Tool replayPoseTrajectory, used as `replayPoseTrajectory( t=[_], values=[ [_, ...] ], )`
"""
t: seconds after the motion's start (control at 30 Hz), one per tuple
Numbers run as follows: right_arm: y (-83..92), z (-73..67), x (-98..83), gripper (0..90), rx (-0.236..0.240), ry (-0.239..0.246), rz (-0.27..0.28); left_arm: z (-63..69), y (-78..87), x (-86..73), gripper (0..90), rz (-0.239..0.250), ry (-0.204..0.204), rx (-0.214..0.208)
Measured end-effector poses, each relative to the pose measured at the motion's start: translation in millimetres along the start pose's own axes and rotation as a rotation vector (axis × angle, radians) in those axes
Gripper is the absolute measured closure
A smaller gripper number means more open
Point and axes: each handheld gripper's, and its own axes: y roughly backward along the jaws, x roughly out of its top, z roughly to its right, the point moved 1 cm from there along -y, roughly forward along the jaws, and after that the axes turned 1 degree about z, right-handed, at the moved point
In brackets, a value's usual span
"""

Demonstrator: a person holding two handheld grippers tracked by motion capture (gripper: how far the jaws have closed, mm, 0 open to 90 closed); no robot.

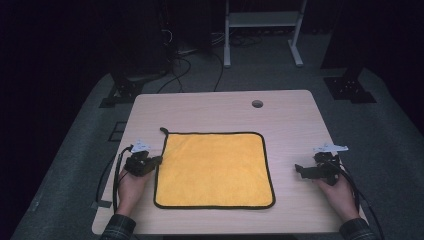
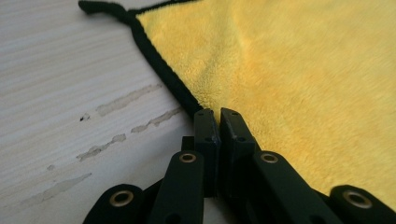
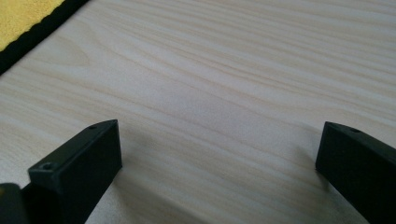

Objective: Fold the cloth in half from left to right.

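Flanking one yellow cloth (image 1: 214,169): two grippers

A: Does the left gripper (image 2: 219,112) pinch the yellow cloth (image 2: 289,79)?
B: Cannot tell; its closed jaws hide the hem (the cloth runs off that picture's right edge).

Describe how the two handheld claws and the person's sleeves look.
Both are black two-jaw tools. The left claw and right claw each carry a pale grey three-cornered plate on top and trail a black cable. Brass-coloured rivets mark the left one's linkage; its jaws are flat, blocky bars. The sleeves are dark plaid.
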Motion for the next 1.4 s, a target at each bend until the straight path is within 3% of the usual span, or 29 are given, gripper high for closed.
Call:
replayPoseTrajectory(
  t=[0.4, 0.93, 1.4],
  values=[
    [0.0, 0.0, 0.0, 0.0, 0.001, 0.001, 0.0, 9.2, 6.4, 8.5, 85.4, 0.113, 0.069, -0.137],
    [-0.1, -0.2, 0.0, 0.0, 0.005, 0.006, 0.0, 46.4, -19.4, 32.4, 85.1, 0.131, 0.039, -0.275],
    [-0.1, -0.3, 0.0, 0.0, 0.005, 0.005, 0.0, 76.9, -45.0, 52.6, 85.1, 0.127, 0.003, -0.346]
  ],
)
